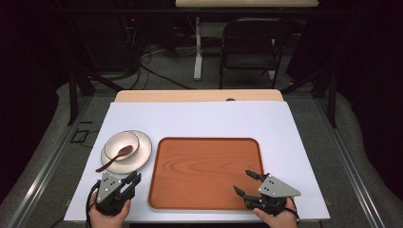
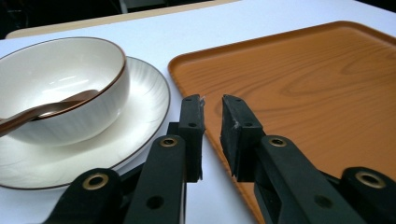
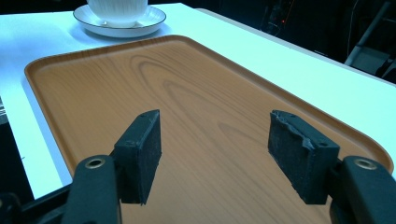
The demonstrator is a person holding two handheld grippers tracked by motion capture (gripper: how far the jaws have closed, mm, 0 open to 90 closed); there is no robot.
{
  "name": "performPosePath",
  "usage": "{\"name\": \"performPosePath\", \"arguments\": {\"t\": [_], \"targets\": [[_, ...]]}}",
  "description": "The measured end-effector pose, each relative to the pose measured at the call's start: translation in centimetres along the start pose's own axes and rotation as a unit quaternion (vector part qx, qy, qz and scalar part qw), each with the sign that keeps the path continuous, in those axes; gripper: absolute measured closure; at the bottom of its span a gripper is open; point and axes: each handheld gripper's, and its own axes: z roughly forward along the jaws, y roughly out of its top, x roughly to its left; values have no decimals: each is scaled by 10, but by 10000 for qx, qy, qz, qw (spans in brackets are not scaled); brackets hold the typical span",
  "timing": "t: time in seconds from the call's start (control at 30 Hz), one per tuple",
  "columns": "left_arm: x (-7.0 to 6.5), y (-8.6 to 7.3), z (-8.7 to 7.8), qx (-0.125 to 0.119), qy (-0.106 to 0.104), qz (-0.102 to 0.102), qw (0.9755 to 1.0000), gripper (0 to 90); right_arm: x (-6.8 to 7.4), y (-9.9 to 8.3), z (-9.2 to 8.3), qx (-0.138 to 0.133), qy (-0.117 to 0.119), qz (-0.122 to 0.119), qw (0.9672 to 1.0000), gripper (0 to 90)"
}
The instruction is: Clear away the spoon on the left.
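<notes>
Nothing moved onto the tray (image 1: pixel 204 173) yet, by the look of it: its wooden surface lies bare across the centre of the high view, raised lip all round. The dishes sit left of centre in that view, just beside the tray's upper left corner: a white bowl (image 1: pixel 121 145) stands on a white plate (image 1: pixel 142 154), and a brown spoon (image 1: pixel 114 158) rests in the bowl with its handle slanting out toward the lower left, over the plate's rim. Judged from this, the whole carry is still to do. Left gripper (image 1: pixel 133 177), lower left of the high view, jaws drawn narrow with a slim gap and nothing between them; in its own view the tips hang over the strip between plate (image 2: pixel 140 107) and tray edge (image 2: pixel 196 60), touching neither as far as I can tell. Right gripper (image 1: pixel 245 183), lower right, jaws spread wide and empty, hovering over the tray's near right corner. Room: white table cover (image 1: pixel 199 118) open behind and to the right of the tray; the tight spot is the plate rim close against the tray lip, and the spoon handle overhanging.
</notes>
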Motion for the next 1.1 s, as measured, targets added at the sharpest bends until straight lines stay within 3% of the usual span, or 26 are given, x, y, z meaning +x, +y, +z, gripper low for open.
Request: {"name": "performPosePath", "arguments": {"t": [0.33, 0.87, 1.1], "targets": [[7, 1, -3, 52, 197, -115, 9997, 878, 1, -1, 0, 66, 5, -39, 10000, 344], [18, 2, -5, -36, 349, -302, 9989, 886, 0, -2, 0, 115, -15, -53, 9999, 344], [29, 2, -8, -99, 523, -454, 9976, 885, 0, -2, -1, 125, -20, -50, 9999, 344]]}}
